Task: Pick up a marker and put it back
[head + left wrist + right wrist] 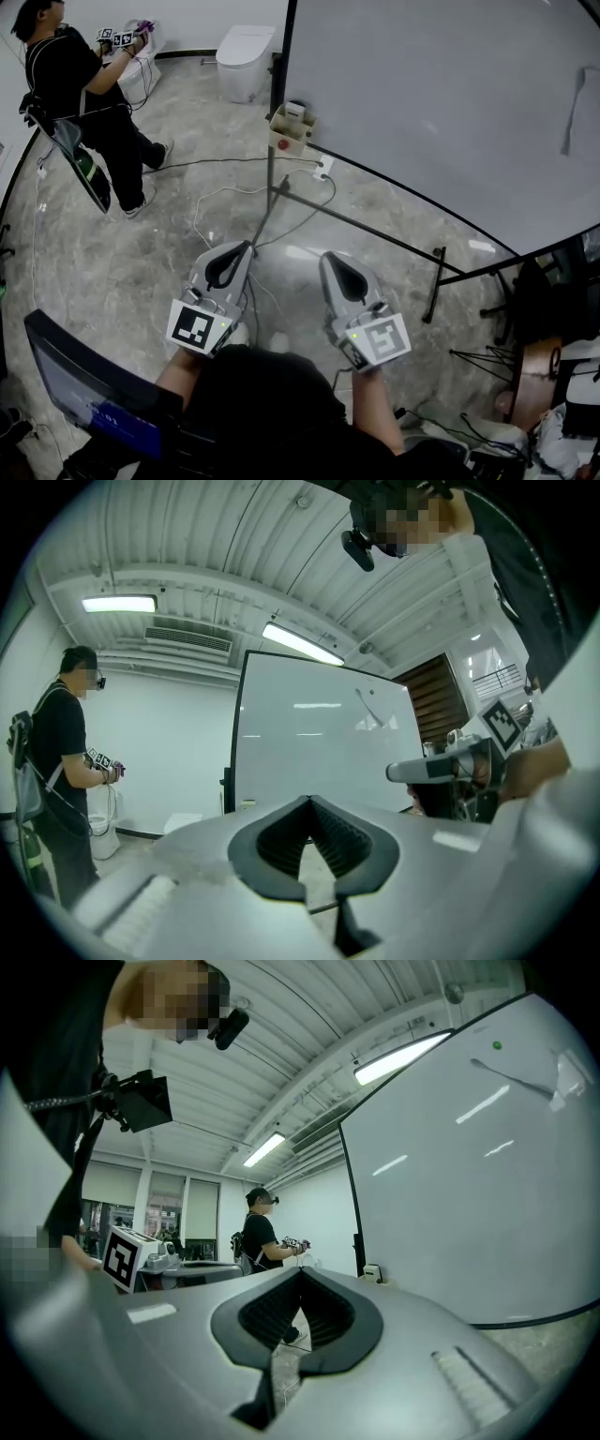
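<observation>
1. Left gripper point(246, 247), grey plastic with a black-and-white marker cube. Fingers pressed together, nothing between them. Held low over the floor.
2. Right gripper point(329, 256), same make, just beside the left. Fingers likewise closed on nothing.
3. Dark flat monitor screen point(82, 382), at the person's left.
4. Grey marbled stone floor point(131, 253), with a thin white cable point(214, 199) trailing across it.
5. Large white whiteboard on a black stand point(422, 103), ahead and to the right. A small beige open box point(291, 131) is fixed at its left edge.
6. Slim grey object point(574, 111) on the board face, well apart from both grippers. Cannot tell whether it is the marker.
7. White toilet point(246, 58), far wall.
8. Second person in black clothing point(70, 80), far left, standing and holding a pair of grippers.
</observation>
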`<state>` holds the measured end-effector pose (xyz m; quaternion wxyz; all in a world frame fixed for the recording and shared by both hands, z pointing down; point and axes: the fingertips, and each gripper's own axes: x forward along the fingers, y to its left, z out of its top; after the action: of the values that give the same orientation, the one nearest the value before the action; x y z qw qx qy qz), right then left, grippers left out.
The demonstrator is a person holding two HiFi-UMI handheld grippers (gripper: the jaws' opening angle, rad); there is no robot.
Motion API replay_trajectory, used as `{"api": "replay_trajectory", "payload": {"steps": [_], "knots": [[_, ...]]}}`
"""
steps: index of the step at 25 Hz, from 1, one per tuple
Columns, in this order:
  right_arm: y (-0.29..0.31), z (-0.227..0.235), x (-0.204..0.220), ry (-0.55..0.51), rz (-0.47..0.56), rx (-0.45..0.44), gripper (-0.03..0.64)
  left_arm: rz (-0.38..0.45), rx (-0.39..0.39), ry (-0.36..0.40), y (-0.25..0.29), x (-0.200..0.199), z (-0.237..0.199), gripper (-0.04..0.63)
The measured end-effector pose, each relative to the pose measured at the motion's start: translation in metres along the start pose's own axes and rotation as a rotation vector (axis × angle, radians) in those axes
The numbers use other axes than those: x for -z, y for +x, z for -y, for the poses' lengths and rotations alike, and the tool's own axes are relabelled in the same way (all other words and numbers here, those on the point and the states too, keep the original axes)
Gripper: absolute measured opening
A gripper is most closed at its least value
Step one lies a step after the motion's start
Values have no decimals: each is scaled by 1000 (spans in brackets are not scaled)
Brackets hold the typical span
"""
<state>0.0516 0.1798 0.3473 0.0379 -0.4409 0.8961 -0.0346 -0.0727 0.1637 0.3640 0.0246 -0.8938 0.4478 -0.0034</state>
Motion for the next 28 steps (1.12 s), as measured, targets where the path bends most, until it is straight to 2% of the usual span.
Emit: {"api": "replay_trajectory", "payload": {"steps": [8,16,19,22,28], "knots": [[-12,8,8,6,-16,-38,9,2,-23,26,3,1,15,6],[-22,13,18,4,-11,-85,9,-8,-61,13,1,8,25,6],[-18,12,19,24,-53,-78,9,-23,-81,2,-3,11,20,5],[-9,13,21,26,-50,-86,9,-36,-101,-3,-4,16,9,5],[22,20,20,23,-47,-78,9,-17,-88,-15,16,22,-18,5]]}}
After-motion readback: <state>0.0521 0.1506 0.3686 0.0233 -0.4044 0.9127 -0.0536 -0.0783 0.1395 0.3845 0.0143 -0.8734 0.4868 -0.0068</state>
